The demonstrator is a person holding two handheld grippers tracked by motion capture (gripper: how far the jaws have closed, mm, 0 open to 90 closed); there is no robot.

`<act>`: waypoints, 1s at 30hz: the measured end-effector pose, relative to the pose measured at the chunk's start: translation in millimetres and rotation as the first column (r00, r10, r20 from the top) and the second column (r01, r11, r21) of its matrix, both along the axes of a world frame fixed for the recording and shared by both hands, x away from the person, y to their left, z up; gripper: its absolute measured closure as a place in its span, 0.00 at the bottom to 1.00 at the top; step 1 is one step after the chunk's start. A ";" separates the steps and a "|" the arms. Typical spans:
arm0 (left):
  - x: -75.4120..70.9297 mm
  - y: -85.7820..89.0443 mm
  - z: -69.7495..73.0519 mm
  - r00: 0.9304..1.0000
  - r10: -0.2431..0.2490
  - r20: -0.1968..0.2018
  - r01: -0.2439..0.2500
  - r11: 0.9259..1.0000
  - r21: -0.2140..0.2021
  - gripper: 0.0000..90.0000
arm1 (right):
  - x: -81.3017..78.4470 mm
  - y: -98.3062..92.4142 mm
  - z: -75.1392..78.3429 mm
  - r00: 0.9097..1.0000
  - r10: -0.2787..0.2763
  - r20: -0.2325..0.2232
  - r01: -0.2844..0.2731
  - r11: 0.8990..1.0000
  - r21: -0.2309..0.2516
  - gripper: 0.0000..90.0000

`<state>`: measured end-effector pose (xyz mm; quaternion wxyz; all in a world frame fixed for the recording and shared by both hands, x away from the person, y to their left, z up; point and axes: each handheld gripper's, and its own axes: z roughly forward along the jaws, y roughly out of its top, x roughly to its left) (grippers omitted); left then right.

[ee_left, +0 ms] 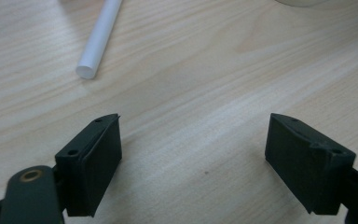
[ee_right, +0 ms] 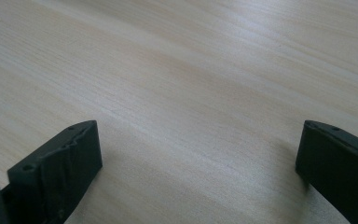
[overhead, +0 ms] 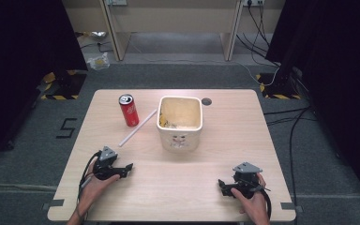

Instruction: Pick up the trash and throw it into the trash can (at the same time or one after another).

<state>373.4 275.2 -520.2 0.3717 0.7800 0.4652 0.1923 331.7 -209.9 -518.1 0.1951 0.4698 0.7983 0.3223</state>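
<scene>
A red soda can (overhead: pixel 129 110) stands upright at the back left of the wooden table (overhead: pixel 225 140). A white straw (overhead: pixel 138 128) lies slanted between the can and a cream square bin (overhead: pixel 180 123) in the middle. My left gripper (overhead: pixel 127 169) rests near the front left, held by a hand, open with nothing between its jaws. The left gripper view shows the straw's near end (ee_left: pixel 86 71) ahead of the left gripper (ee_left: pixel 193 163), apart from it. My right gripper (overhead: pixel 222 184) sits at the front right, also open and empty over bare wood, as the right gripper (ee_right: pixel 198 172) view shows.
A small dark round hole (overhead: pixel 206 101) sits in the table just behind the bin's right corner. Black curtains, stands and cables (overhead: pixel 290 126) flank the table on the grey floor. Bare wood lies between the two grippers.
</scene>
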 end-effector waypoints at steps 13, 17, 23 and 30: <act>30.2 9.5 11.3 0.999 0.019 0.037 -0.018 1.000 -0.008 0.29 | 0.0 0.0 0.0 1.000 0.000 0.000 0.000 1.000 0.000 0.00; 41.6 10.8 12.7 0.999 0.030 0.042 -0.030 1.000 0.000 0.32 | 0.0 0.0 0.0 1.000 0.000 0.000 0.000 1.000 0.000 0.00; 55.0 14.5 12.7 0.999 0.032 0.043 -0.033 0.999 0.006 0.38 | 0.0 0.0 0.0 1.000 0.000 -0.001 0.000 1.000 0.000 0.00; 69.8 11.0 7.7 0.999 0.028 0.030 -0.029 0.999 0.019 0.47 | 0.1 0.2 -0.2 1.000 0.001 0.002 -0.001 1.000 -0.002 0.00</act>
